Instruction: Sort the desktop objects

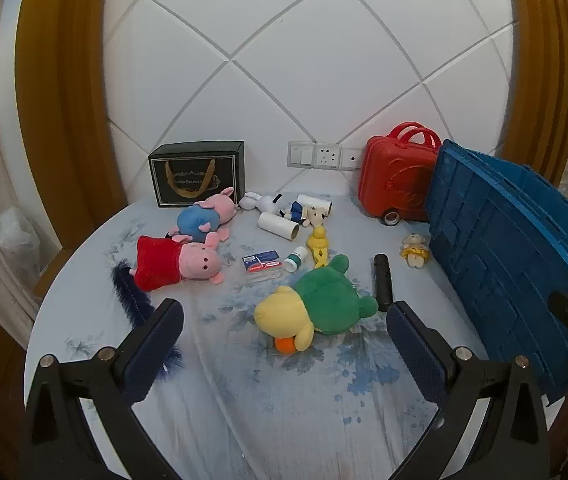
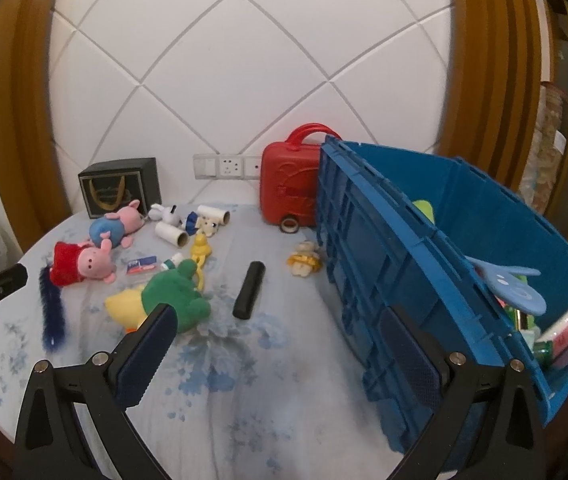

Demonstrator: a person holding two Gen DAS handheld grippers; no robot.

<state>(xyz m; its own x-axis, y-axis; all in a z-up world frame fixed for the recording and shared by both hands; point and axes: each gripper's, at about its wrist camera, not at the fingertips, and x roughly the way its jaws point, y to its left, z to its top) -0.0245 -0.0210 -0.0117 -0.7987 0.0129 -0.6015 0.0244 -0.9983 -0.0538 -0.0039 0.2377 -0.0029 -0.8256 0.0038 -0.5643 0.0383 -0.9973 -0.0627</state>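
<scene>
Both claws released, jaws wide, nothing betw. them. Left gripper (image 1: 284, 328) hovers just short of the soft green-and-yellow plush duck (image 1: 315, 304), lying on its side dead ahead, prob. next pick. Slim matte black cylinder (image 1: 381, 280) just beyond its right finger. Right gripper (image 2: 284, 336) has the ribbed blue plastic crate (image 2: 463, 256) hard by its right finger, tilted toward the claws, likely for easy drop-in; some items already inside. Plush pigs, cardboard tubes etc. lie further off on the floral cloth.

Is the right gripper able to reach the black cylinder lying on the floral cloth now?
Probably yes. The right gripper is open and empty, and only bare floral cloth lies between it and the black cylinder.
</scene>
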